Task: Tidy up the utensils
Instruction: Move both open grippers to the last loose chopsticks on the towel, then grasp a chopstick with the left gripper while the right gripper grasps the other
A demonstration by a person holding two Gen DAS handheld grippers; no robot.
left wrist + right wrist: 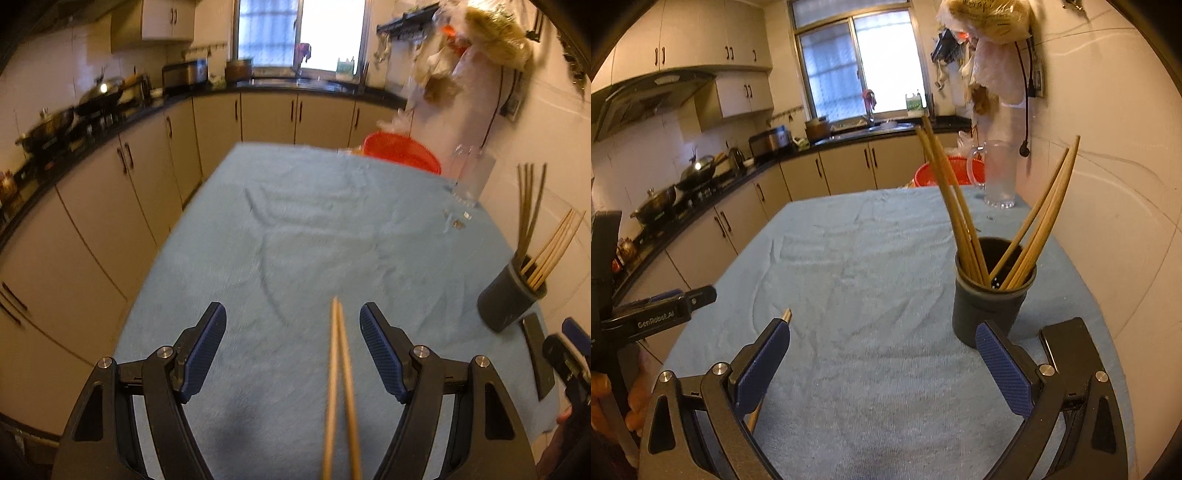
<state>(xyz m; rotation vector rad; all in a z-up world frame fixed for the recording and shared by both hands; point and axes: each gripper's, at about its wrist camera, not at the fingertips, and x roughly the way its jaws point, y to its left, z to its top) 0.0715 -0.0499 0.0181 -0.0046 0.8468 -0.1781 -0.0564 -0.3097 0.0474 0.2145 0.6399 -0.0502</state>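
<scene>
Hovering over the blue-clothed worktop (295,229), my left jaws (293,350) stand spread, pinching nothing; two loose chopsticks (341,387) lie on the cloth between them. My right jaws (882,363) are spread too, near the dark holder (993,299) of upright chopsticks (960,206).

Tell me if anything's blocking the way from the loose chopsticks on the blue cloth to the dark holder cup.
Nothing visible blocks it. The loose chopsticks lie between the open left gripper pads; only bare blue cloth separates them from the holder cup, whose mouth already holds leaning chopsticks.
</scene>
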